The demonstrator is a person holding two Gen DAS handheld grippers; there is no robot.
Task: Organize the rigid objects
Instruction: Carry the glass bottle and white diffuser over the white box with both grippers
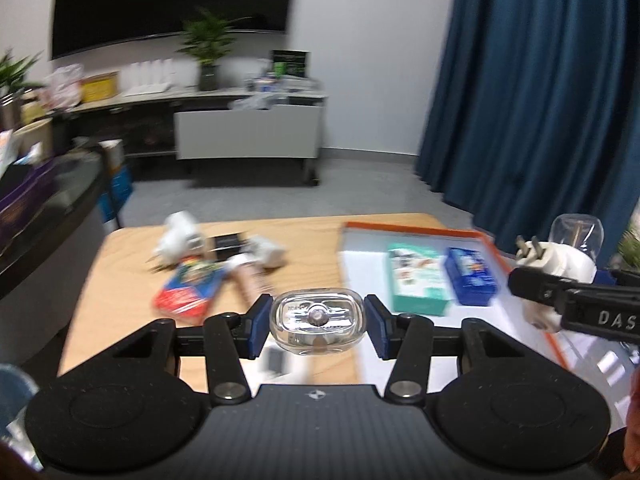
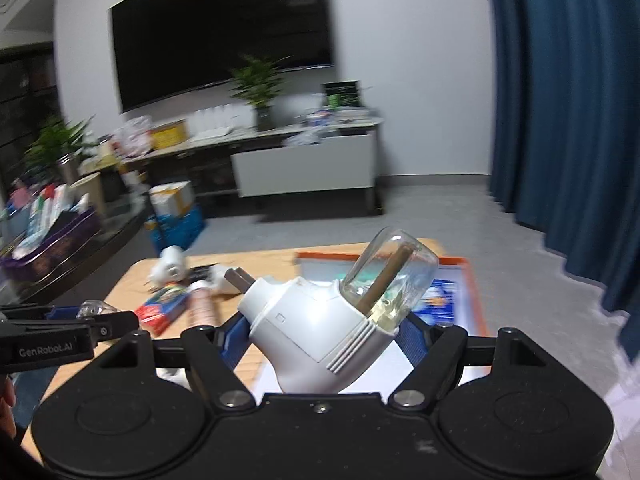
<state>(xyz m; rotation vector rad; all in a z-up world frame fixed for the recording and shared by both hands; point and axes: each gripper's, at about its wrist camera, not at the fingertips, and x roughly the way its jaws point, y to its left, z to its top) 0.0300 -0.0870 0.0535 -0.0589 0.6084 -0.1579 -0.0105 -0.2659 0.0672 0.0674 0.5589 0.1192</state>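
My left gripper is shut on a small clear bottle, held above the wooden table. My right gripper is shut on a white plug-in vaporizer with a clear refill bottle and a wick; it also shows in the left wrist view. An orange-rimmed white tray on the right holds a teal box and a blue box. Loose on the table are a red-blue packet, a pink tube and white plug devices.
A TV cabinet with plants and clutter stands by the far wall. A blue curtain hangs on the right. A dark counter with boxes is on the left. The left gripper shows in the right wrist view.
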